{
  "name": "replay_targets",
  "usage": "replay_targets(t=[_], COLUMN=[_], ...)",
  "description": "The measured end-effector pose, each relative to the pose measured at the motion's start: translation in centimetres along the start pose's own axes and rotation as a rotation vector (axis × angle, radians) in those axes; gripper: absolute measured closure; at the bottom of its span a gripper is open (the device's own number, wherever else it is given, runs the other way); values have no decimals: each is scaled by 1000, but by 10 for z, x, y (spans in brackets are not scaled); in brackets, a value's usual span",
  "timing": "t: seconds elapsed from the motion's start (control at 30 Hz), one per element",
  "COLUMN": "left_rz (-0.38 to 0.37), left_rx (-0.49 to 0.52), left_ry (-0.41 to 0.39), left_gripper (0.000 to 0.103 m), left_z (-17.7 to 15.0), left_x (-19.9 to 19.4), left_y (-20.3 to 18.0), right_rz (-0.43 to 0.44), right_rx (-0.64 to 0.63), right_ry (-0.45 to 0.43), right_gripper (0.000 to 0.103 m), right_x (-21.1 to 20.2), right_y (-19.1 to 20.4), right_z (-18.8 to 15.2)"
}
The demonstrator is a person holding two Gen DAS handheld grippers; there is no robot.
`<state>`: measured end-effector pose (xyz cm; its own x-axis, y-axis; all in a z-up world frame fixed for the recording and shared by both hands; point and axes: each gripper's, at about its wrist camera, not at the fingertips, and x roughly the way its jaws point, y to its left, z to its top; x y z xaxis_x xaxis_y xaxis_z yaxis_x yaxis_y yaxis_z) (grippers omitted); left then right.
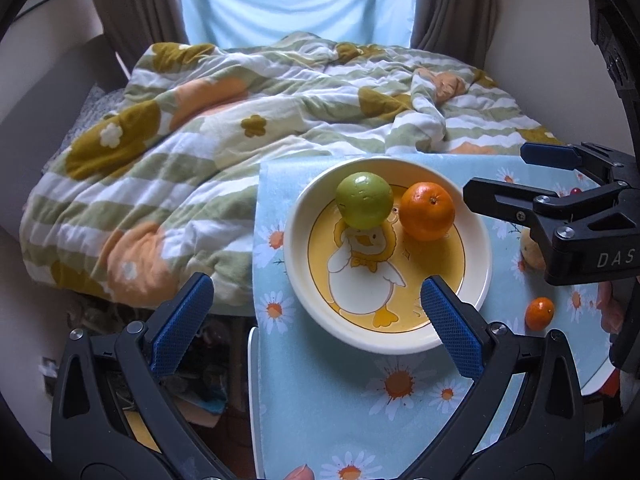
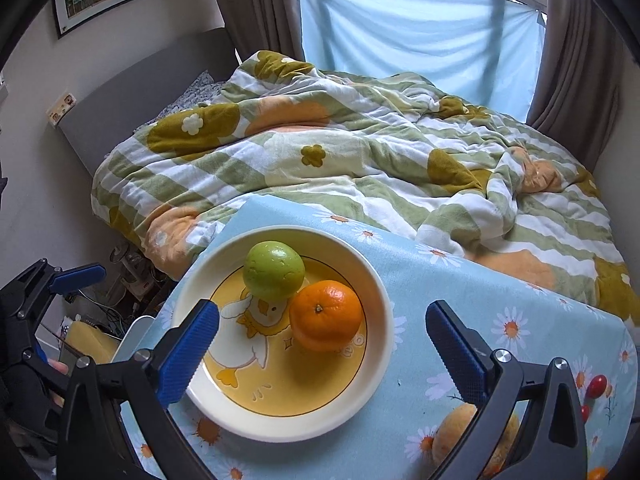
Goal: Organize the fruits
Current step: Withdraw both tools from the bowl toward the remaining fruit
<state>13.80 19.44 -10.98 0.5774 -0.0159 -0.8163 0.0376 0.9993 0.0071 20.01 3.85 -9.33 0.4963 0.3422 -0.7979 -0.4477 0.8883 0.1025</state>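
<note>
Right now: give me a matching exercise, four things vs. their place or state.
Things:
1. green fruit
2. small orange
3. right gripper
4. plate

Place or state:
A. on the blue daisy cloth, fruit inside it
B. open, nothing between its fingers
C. in the plate, beside the big orange
D. on the cloth, outside the plate

Pairs: 1-C, 2-D, 3-B, 4-A
</note>
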Motion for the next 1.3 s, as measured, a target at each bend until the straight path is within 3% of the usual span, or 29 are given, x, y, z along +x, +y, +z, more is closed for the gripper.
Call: replay_targets(t=[0.23, 0.4, 0.63, 0.93, 1.3], left_rz=[-15, -98, -149, -148, -136], left_rx=[39, 43, 97, 113, 30], left_ry=[-19, -34, -68, -52, 33], left_gripper=[0, 0, 0, 0, 0], left_z=[8, 13, 16, 22, 15], left_x=[-26, -35, -45, -41, -9], left_y=[-7, -19, -57, -137, -222], right_rz=[-25, -94, -212, -237, -190], right_rx=[98, 163, 213, 293, 224], right_ry=[-17, -29, -55, -54, 10], right_gripper=[0, 0, 0, 0, 0], right_x=[-48, -81, -120, -152, -146], right_y=[-5, -17, -46, -120, -214], right_z=[-10, -22, -48, -87, -118])
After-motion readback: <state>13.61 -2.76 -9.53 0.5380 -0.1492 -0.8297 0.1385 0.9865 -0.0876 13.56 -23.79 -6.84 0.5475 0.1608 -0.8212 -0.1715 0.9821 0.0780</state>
